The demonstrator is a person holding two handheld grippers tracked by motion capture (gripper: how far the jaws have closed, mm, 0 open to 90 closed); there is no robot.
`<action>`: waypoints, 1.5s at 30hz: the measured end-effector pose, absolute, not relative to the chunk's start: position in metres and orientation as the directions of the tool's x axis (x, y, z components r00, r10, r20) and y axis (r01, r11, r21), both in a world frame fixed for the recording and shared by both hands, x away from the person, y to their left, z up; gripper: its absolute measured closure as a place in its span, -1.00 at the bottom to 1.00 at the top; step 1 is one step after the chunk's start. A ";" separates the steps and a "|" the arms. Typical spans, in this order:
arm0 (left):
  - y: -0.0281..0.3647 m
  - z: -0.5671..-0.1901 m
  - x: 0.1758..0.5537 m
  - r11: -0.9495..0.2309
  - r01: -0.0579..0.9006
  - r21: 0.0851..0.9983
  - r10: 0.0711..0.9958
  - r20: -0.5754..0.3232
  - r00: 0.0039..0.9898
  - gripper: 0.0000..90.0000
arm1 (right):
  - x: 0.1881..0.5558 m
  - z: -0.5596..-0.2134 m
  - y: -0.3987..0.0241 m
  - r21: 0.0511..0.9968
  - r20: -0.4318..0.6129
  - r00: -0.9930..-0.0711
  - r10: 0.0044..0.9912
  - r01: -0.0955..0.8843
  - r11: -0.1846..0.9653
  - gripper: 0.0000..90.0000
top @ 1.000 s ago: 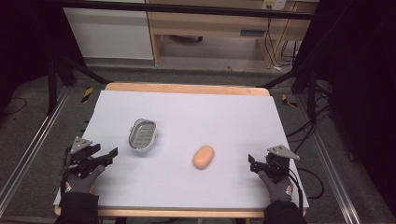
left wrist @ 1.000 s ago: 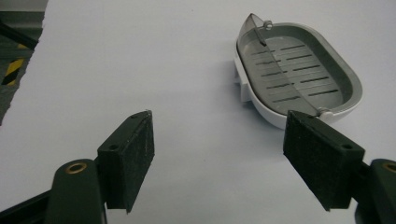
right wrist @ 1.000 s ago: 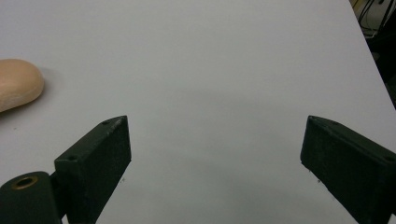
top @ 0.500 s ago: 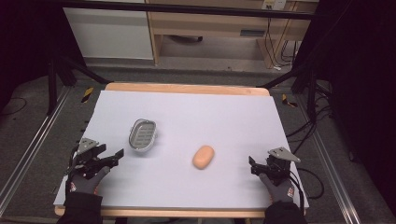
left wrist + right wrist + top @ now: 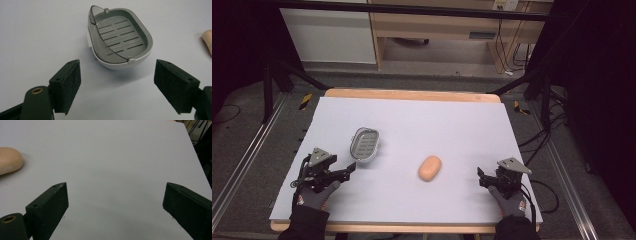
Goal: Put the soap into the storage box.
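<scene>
Surface: 1 table [image 5: 412, 95], wood rim, top covered w/ pale lilac-white sheet, matte, no marks. Stands on grey carpeted floor [image 5: 242, 145]; metal rails run along floor at both sides. Room dark at edges, black frame posts L and R. Behind table: white cabinet [image 5: 329, 32] and light wood desk unit [image 5: 437, 27], cables hanging at its right end.

Items on top: 1 soap dish [image 5: 364, 143], grey slotted insert in white shell, left of centre; 1 soap bar [image 5: 430, 168], peach, oval, right of dish, well apart from it. Both lie flat on sheet.

Tongs: 2. left gripper [image 5: 346, 171] near front-left, pointing toward dish, jaws spread wide, nothing between them. right gripper [image 5: 481, 179] near front-right, pointing at soap from a distance, jaws spread wide, holding nothing. Each held in 1 gloved hand, grey/black glove w/ red trim.

View differences: left gripper view gives dish detail not legible from high view: 2 rows of slots, clear hinged flap tilted along 1 side, 2 small pegs on rim; soap edge at far right of that view. Right gripper view: bare sheet ahead, soap end at left edge, table corner and cables top right. High view alone gives room, floor, both hands.
</scene>
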State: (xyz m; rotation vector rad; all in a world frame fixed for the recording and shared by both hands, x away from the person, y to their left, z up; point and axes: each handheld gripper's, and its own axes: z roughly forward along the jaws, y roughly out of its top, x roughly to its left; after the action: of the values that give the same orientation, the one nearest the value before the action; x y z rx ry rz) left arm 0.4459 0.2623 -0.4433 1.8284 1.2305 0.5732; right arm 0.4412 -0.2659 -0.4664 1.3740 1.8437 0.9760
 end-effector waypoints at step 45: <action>0.203 -0.416 0.455 -0.278 0.453 0.847 0.845 -0.008 0.534 -0.56 | 0.444 -0.467 -0.258 0.827 -0.070 -0.258 0.964 0.526 0.200 -0.89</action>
State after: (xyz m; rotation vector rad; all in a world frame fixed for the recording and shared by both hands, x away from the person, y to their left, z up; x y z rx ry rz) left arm 0.4552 0.2032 -0.4158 1.9138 1.0599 0.5764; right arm 0.4444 -0.2577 -0.4668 1.3855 1.8756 0.9328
